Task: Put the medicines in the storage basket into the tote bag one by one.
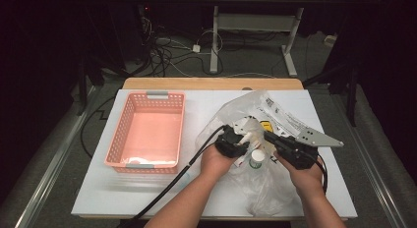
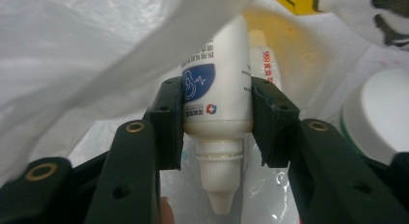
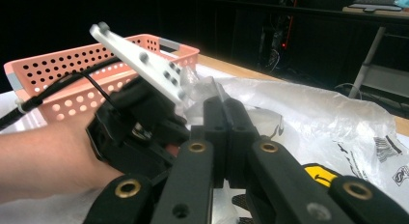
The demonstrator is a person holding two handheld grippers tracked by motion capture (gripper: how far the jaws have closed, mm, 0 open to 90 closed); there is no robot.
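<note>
- The bag's crinkly film [image 2: 96, 55] hides the top of the smooth white bottle [image 2: 217, 93].
- Left gripper [image 2: 217, 122] pinches the bottle.
- Right gripper [image 3: 225, 132], jaws pressed together, nips the plastic bag [image 3: 308, 108].

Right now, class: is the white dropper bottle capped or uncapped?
Capped. In the left gripper view the ribbed white cap sits on the bottle, its tip pointing toward the camera.

Pink basket [image 1: 147, 132], white-capped jar [image 1: 256, 158]

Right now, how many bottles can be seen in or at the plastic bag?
2. A white dropper bottle is clamped in the left gripper; a green-rimmed white-capped bottle stands beside it in the plastic bag. Others may be hidden under the film.
</note>
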